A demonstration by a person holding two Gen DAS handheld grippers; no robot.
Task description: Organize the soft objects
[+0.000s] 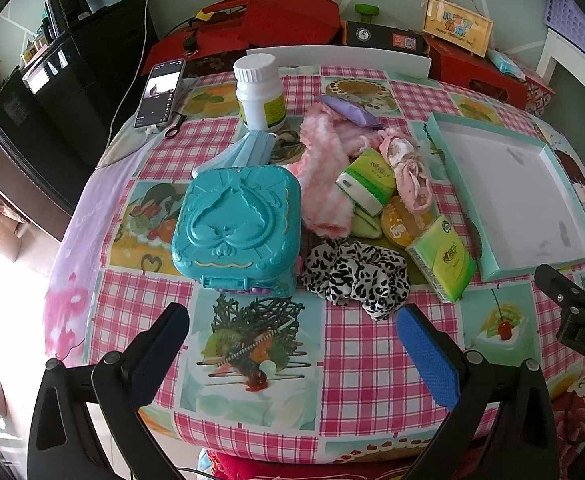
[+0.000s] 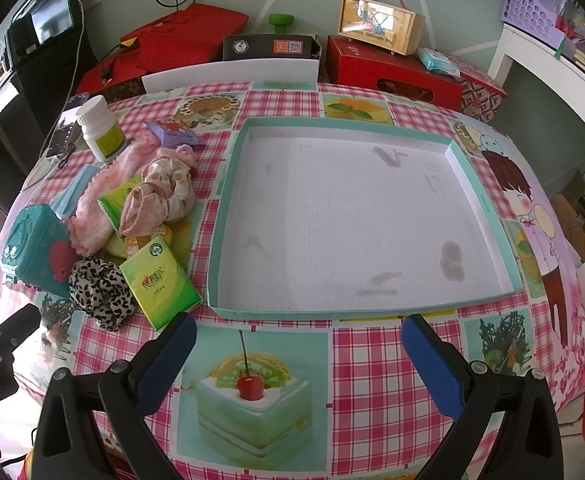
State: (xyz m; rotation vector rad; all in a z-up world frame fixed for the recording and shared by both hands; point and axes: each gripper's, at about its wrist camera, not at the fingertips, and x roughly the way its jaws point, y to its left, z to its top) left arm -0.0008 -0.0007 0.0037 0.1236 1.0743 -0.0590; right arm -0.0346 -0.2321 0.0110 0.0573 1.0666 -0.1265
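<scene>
A pile of soft things lies mid-table: a leopard-print scrunchie [image 1: 354, 276] [image 2: 100, 290], a fluffy pink cloth [image 1: 324, 176] [image 2: 104, 196], a pale pink scrunchie [image 1: 406, 168] [image 2: 160, 196], green tissue packs [image 1: 442, 258] [image 2: 160, 282], a blue face mask [image 1: 248, 150] and a purple pouch [image 1: 350, 110]. An empty teal-rimmed white tray [image 1: 488, 264] [image 2: 228, 184] lies to their right. My left gripper [image 1: 292, 344] is open and empty, just short of the leopard scrunchie. My right gripper [image 2: 298, 354] is open and empty before the tray's near rim.
A teal plastic case [image 1: 238, 226] [image 2: 38, 248] stands left of the pile. A white pill bottle [image 1: 260, 92] [image 2: 100, 128] and a phone [image 1: 158, 94] lie behind. Red boxes [image 2: 392, 72] and a wooden sign [image 1: 458, 26] line the far edge.
</scene>
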